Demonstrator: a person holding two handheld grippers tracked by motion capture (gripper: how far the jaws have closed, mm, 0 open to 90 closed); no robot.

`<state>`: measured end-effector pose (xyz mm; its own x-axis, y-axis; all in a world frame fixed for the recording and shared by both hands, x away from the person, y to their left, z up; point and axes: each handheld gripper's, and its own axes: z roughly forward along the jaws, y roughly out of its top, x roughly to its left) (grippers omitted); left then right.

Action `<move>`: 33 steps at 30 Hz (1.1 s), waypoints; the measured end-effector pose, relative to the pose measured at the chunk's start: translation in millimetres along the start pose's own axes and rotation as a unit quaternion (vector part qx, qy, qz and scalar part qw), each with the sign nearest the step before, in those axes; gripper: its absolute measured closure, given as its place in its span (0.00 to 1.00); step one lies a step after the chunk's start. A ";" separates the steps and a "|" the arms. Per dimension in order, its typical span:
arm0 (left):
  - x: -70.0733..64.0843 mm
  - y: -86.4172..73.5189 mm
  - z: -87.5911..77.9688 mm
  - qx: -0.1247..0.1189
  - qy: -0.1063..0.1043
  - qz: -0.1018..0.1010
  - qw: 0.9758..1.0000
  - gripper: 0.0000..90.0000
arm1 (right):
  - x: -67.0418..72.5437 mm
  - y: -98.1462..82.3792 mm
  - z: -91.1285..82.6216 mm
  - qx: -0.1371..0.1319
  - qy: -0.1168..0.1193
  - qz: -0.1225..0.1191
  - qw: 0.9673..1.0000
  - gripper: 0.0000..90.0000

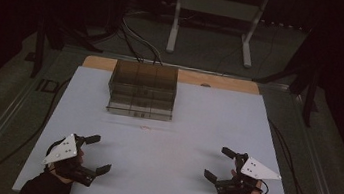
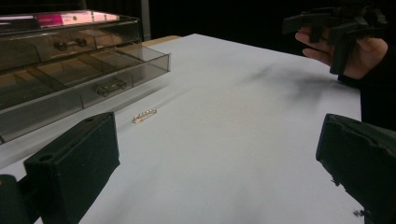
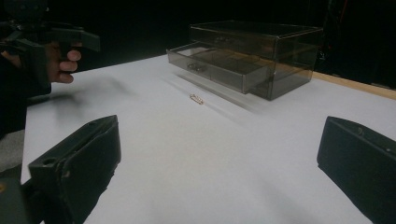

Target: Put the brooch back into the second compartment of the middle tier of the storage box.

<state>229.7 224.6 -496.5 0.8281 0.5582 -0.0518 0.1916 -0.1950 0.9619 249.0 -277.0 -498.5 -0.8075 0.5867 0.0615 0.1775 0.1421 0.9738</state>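
Observation:
A smoky clear drawer box [image 1: 143,89] stands at the back middle of the white table [image 1: 164,141], its bottom drawer [image 2: 88,91] pulled out toward me, with small metal pieces in its compartments. A small gold pin [image 1: 145,127] lies on the table just in front of the drawer [image 3: 219,70]; the same pin [image 2: 144,115] [image 3: 196,98] shows in both gripper views. My left gripper [image 1: 100,153] is open near the front left edge, holding nothing. My right gripper [image 1: 218,162] is open near the front right, also holding nothing. Both are well short of the pin.
A wooden strip [image 1: 222,81] runs along the table's far edge. Beyond it stand a white frame [image 1: 216,12] and cables [image 1: 137,42] on the floor. Dark stands flank the table on both sides.

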 end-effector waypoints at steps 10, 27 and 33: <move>0.0 -0.5 2.4 0.005 -0.006 -0.001 1.000 0.00 | 0.3 -0.9 0.5 0.006 -0.001 0.001 1.000 0.00; 4.8 21.7 9.5 0.018 -0.023 -0.001 1.000 0.00 | -0.5 -1.2 -3.3 0.003 -0.005 0.003 1.000 0.00; 8.5 35.4 13.8 0.018 -0.026 0.006 0.999 0.00 | -0.3 -0.8 -3.7 0.001 -0.007 0.003 1.000 0.00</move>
<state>250.7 211.3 -466.6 0.8566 0.5130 -0.0547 0.1992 -0.2311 0.9523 247.1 -280.2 -498.5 -0.7985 0.5986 0.0647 0.1840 0.1404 0.9728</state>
